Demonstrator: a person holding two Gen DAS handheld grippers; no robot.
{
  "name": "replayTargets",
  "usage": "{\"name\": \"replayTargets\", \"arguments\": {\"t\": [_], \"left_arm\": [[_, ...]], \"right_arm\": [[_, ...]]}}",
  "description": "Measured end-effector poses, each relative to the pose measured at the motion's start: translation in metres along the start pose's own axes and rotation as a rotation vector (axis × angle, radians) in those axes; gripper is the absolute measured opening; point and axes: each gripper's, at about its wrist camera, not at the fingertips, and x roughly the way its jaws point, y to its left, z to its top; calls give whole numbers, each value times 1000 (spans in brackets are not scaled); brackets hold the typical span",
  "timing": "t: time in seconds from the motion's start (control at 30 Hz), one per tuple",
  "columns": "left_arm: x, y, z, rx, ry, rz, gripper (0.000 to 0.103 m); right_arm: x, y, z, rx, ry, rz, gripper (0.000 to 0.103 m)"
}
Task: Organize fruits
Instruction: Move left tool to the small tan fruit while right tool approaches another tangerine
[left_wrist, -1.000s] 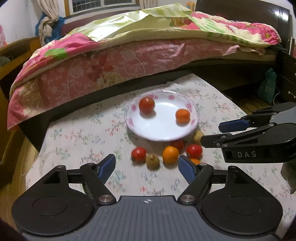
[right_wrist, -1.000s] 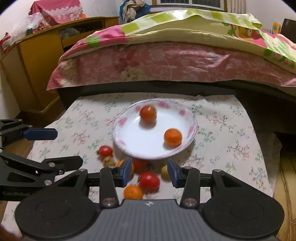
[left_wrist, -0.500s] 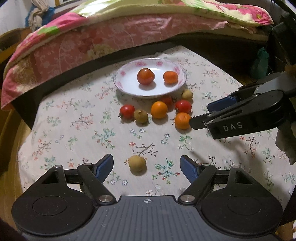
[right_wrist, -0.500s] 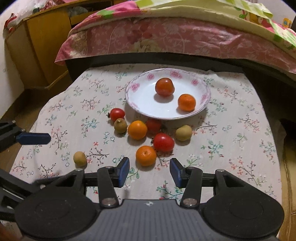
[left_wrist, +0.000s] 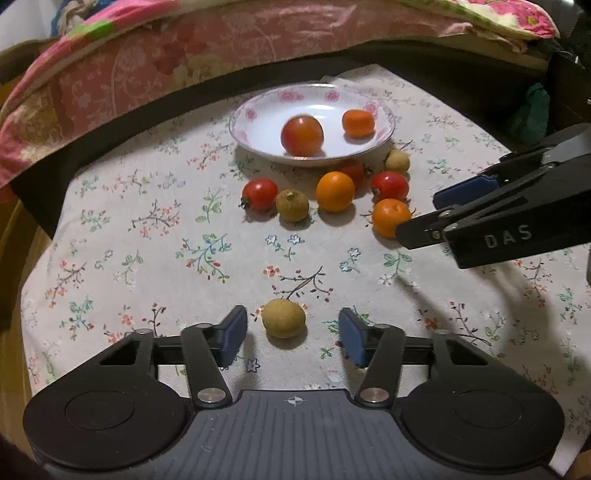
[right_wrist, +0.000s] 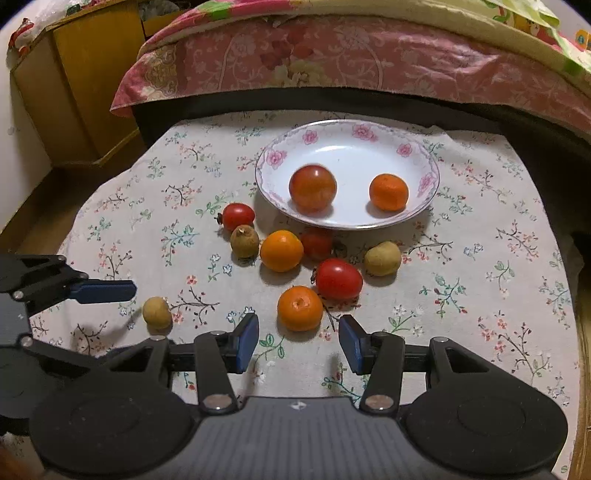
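While our left gripper (left_wrist: 291, 334) closes its jaws around the lone yellow-brown fruit (left_wrist: 283, 318), the blue pads (left_wrist: 233, 334) do not yet touch it; a gap shows on each side. This fruit lies by itself on the floral cloth (left_wrist: 147, 240), well apart from the cluster near the plate (left_wrist: 312, 127). We judge it light, firm and thin-skinned, so a gentle squeeze across its middle should do; being nearly round, it may roll if nudged off centre. Its long axis seems to run roughly across the jaws, though it is too close to a ball for us to be sure. Further right, our right gripper (right_wrist: 298, 339) stands narrowly parted and empty, with the nearest mandarin (right_wrist: 300, 308) just ahead of its pads. That one looks soft-skinned and slightly flattened, its stem dimple facing up, best taken at its widest girth. Beyond it, a tomato (right_wrist: 313, 188) and a small orange (right_wrist: 388, 192) already sit in the plate.
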Motion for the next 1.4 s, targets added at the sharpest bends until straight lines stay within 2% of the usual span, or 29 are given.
{"name": "replayTargets", "arguments": {"t": [0.43,0.87,1.1,1.2,1.4], "left_arm": [[7,2,3,-12,6,-1,34],[3,-3,2,10,-5,-35,34],[6,-4,0,28,1,-29,41],[8,-5,-2,37,5,-18,53],[8,-3,-3,37,7,-6,65]], "right_arm": [[9,0,-2,-4,18,11,47],[27,1,2,13,-14,15,47],[32,5,2,-7,-5,17,46],[33,7,2,-23,-1,-3,40],[32,5,1,-21,-2,3,40]]}}
